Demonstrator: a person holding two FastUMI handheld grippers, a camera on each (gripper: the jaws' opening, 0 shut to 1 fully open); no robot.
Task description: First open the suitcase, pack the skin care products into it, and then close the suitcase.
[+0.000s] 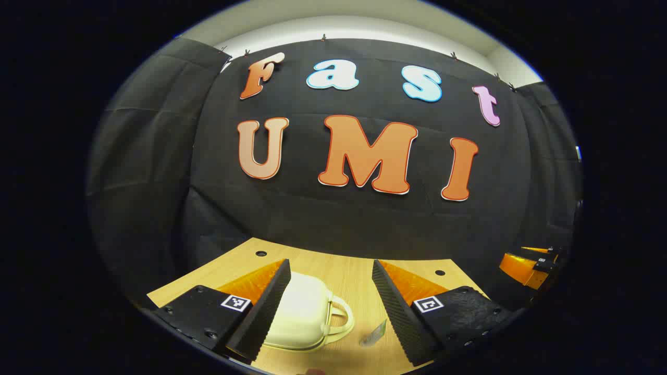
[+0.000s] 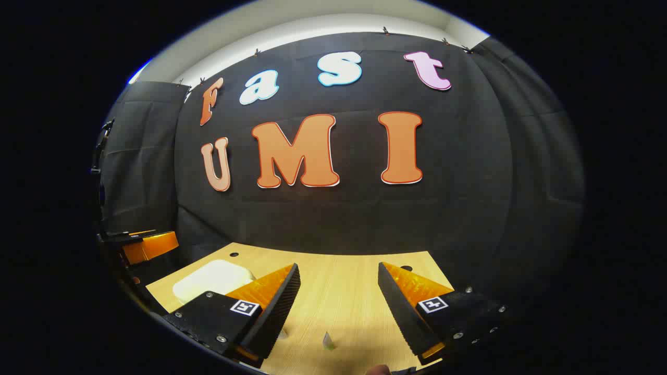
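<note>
Light wood worktop (image 1: 344, 276) with small dark holes near its far edge carries a closed cream suitcase (image 1: 305, 312), handle toward a small clear packet (image 1: 373, 333) lying just beside it.

Black cloth wall (image 1: 365, 219), light wooden table (image 2: 344, 281), white ceiling strip (image 1: 365, 26).

No words, brands or numbers can be read. Each finger beside the jaws carries a small square black-and-white marker (image 1: 235, 302), a coded pattern and not lettering.
</note>
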